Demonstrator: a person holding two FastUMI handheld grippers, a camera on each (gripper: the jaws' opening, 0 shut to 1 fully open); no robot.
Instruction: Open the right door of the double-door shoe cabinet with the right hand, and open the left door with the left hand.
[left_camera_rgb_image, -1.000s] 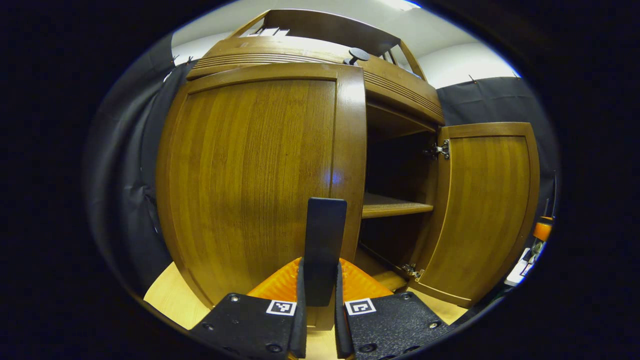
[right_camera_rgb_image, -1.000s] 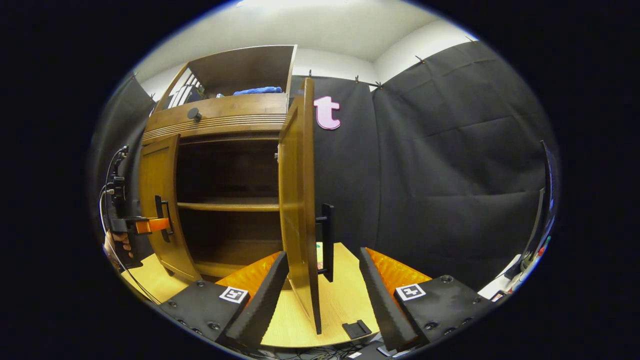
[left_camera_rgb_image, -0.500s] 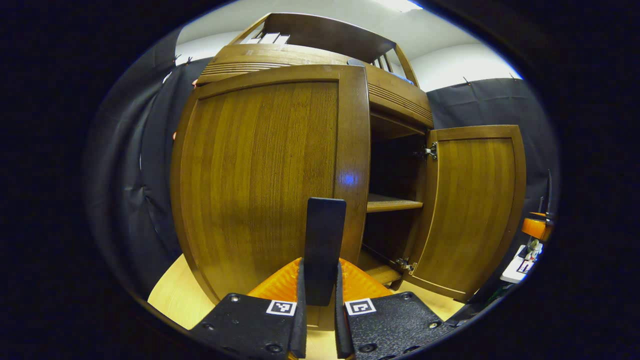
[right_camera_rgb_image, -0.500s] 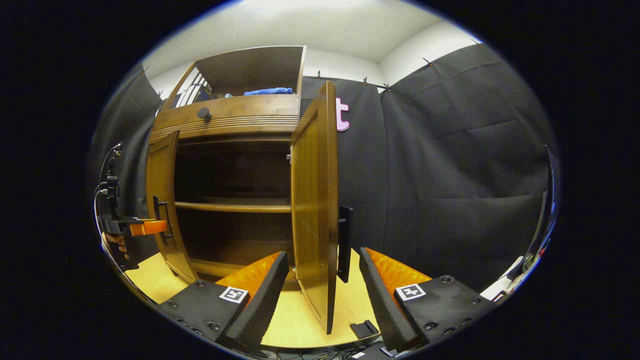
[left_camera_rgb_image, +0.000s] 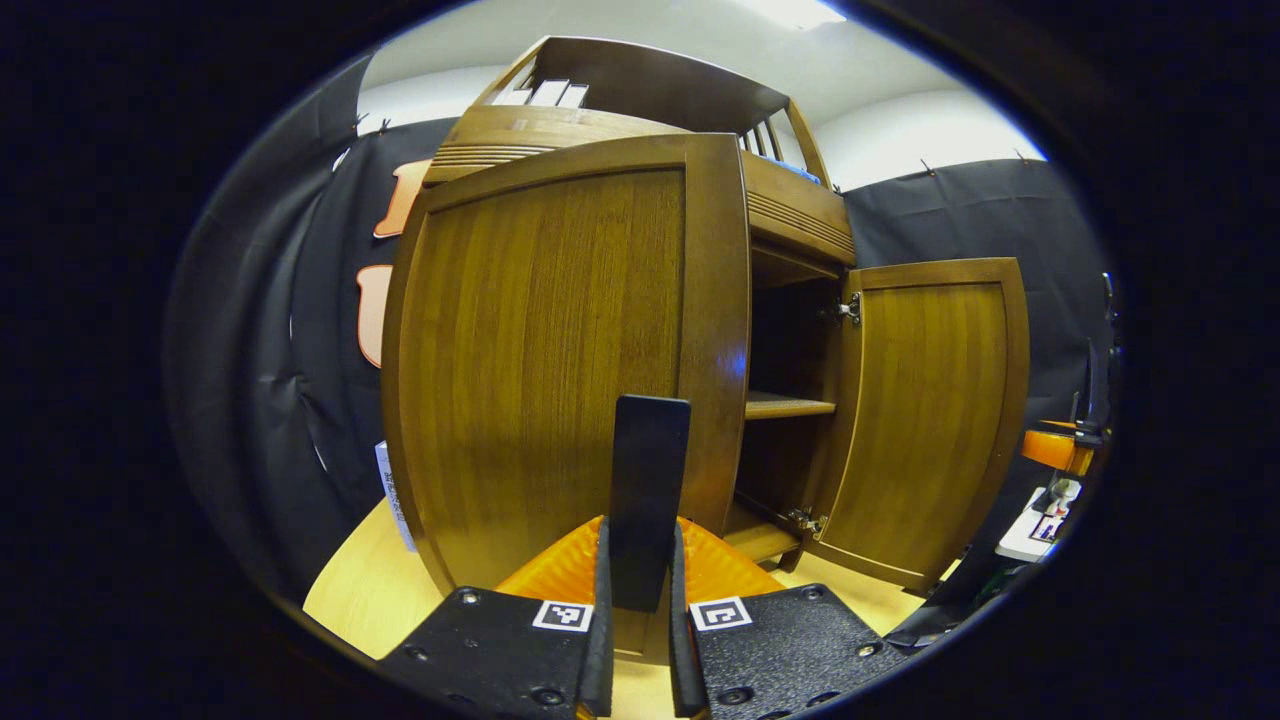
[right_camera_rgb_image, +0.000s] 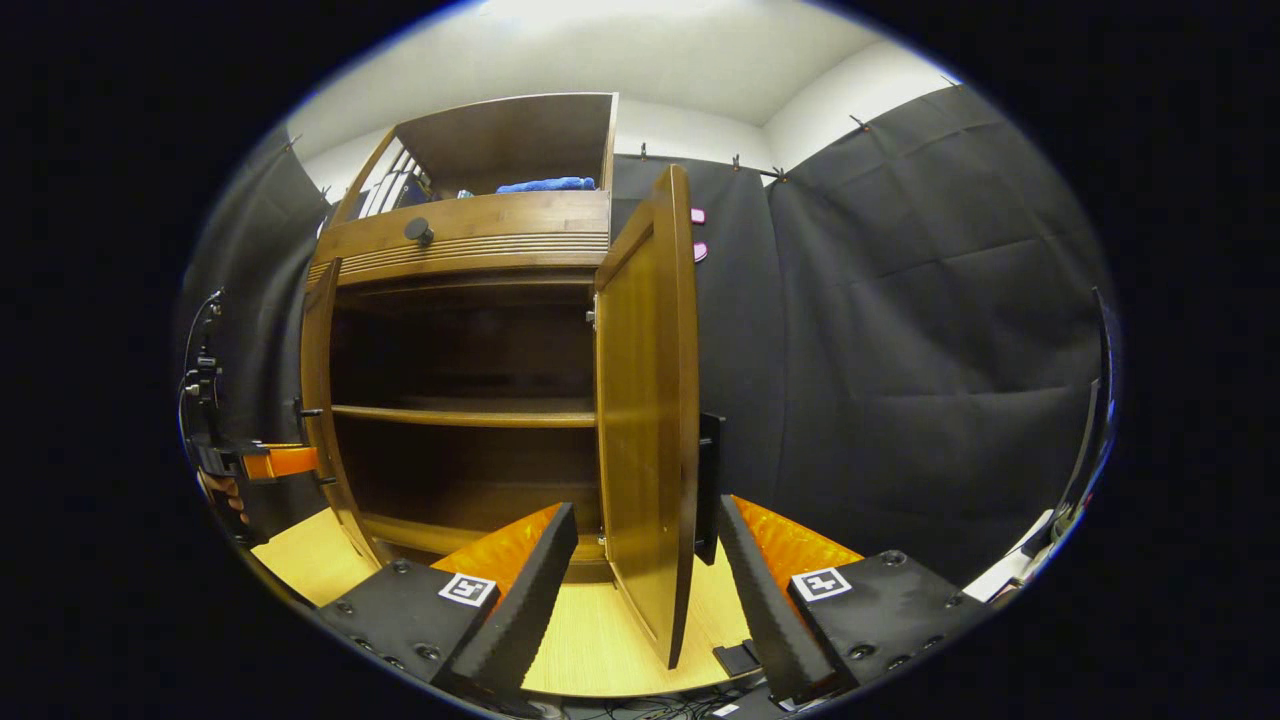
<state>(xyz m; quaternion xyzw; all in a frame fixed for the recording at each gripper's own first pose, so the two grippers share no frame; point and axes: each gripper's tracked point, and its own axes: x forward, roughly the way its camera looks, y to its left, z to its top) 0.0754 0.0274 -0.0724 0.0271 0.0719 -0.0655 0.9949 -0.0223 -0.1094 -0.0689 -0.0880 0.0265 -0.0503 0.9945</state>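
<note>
Cabinet (right_camera_rgb_image: 470, 235) doors stood swung out on both sides, baring the dark inside and its one shelf (right_camera_rgb_image: 465, 414). In the left gripper view, the left gripper (left_camera_rgb_image: 637, 640) was clamped on the black bar handle (left_camera_rgb_image: 648, 495) of the left door (left_camera_rgb_image: 560, 350), both fingers (left_camera_rgb_image: 600, 640) pressed against the bar's sides. That door stood partly open, its wide wooden front turned toward the camera, and beyond its edge the right door (left_camera_rgb_image: 925, 420) hung out on its hinges (left_camera_rgb_image: 850, 308).

In the right gripper view, the right gripper (right_camera_rgb_image: 645, 560) had its fingers spread wide and gripped nothing; the right door (right_camera_rgb_image: 650, 400) stood nearly edge-on between them, its black handle (right_camera_rgb_image: 708, 485) on the far face, just beside the right-hand finger (right_camera_rgb_image: 760, 590) without clear contact. At the far left of that view, the left gripper (right_camera_rgb_image: 275, 462) met the left door (right_camera_rgb_image: 325, 420), a hand (right_camera_rgb_image: 225, 495) behind it. The cabinet stood on a pale wooden desk (right_camera_rgb_image: 600, 645). A round black knob (right_camera_rgb_image: 418, 231) sat on the band above the doors, and blue cloth (right_camera_rgb_image: 545, 185) lay in the open top compartment.
</note>
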